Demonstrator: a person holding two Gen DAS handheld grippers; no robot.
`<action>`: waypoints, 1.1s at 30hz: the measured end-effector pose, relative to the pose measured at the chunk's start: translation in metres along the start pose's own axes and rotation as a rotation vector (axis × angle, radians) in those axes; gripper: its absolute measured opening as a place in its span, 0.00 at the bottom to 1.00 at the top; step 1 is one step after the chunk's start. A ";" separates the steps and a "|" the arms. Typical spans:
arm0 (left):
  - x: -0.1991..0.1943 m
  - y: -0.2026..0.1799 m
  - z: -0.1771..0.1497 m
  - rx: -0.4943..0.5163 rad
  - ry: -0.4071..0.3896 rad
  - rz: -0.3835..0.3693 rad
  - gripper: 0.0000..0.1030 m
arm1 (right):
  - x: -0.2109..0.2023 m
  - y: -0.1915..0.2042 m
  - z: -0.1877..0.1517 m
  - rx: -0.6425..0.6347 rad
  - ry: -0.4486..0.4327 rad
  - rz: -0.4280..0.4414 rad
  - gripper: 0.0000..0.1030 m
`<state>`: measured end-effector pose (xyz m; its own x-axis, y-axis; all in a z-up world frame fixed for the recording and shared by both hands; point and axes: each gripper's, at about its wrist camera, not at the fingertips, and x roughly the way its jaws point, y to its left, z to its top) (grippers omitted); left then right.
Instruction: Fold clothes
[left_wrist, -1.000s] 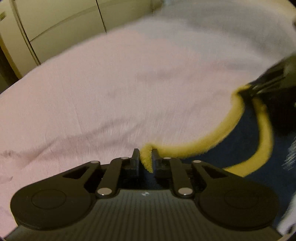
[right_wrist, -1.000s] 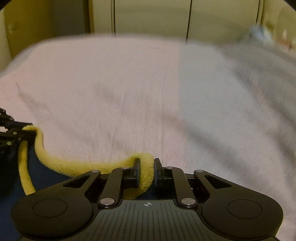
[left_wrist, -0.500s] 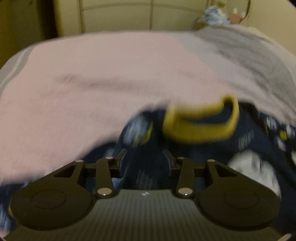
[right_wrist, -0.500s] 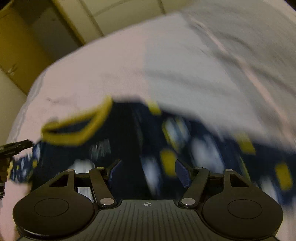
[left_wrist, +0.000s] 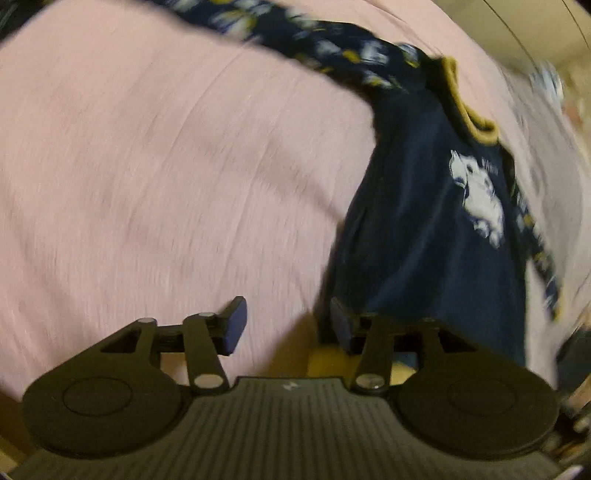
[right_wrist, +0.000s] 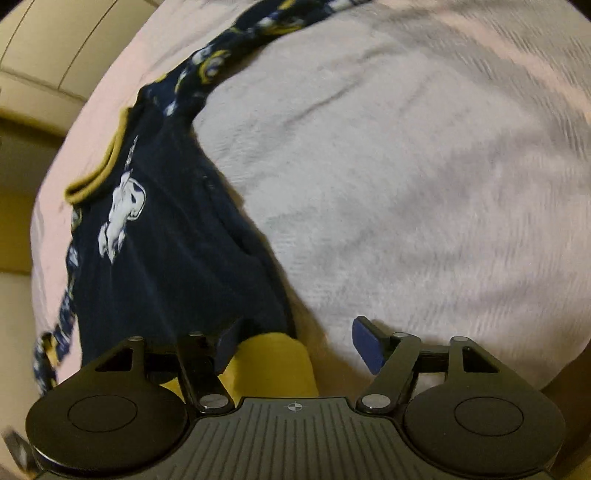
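Observation:
A navy child's top (left_wrist: 428, 229) with a white print, patterned sleeves and a yellow collar lies spread on the bed; it also shows in the right wrist view (right_wrist: 166, 236). Its yellow hem (right_wrist: 273, 365) lies at the near edge. My left gripper (left_wrist: 288, 325) is open and empty at the hem's left corner. My right gripper (right_wrist: 295, 345) is open and empty at the hem's right corner, with the yellow band between its fingers.
The bed has a pink blanket (left_wrist: 147, 184) on one side and a grey one (right_wrist: 424, 184) on the other. Cream wardrobe doors (right_wrist: 55, 48) stand behind the bed.
Both grippers held the yellow band a second ago, then opened and let it go. The top now lies flat and both grippers have drawn back to its hem.

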<state>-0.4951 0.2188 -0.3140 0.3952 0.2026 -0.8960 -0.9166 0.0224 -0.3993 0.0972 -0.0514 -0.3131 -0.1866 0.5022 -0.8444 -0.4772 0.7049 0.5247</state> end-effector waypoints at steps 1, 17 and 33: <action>-0.003 0.007 -0.011 -0.054 -0.009 -0.022 0.47 | 0.001 -0.002 -0.001 0.003 -0.006 0.016 0.70; -0.062 -0.091 -0.100 0.714 -0.285 0.241 0.38 | -0.024 0.064 -0.048 -0.890 -0.132 -0.187 0.65; 0.011 -0.091 -0.181 1.457 -0.323 0.557 0.08 | 0.015 0.072 -0.153 -1.577 -0.251 -0.368 0.16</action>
<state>-0.3962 0.0417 -0.3224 0.1501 0.6910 -0.7071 -0.2827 0.7153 0.6391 -0.0713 -0.0702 -0.3045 0.1889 0.6077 -0.7714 -0.8437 -0.3015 -0.4441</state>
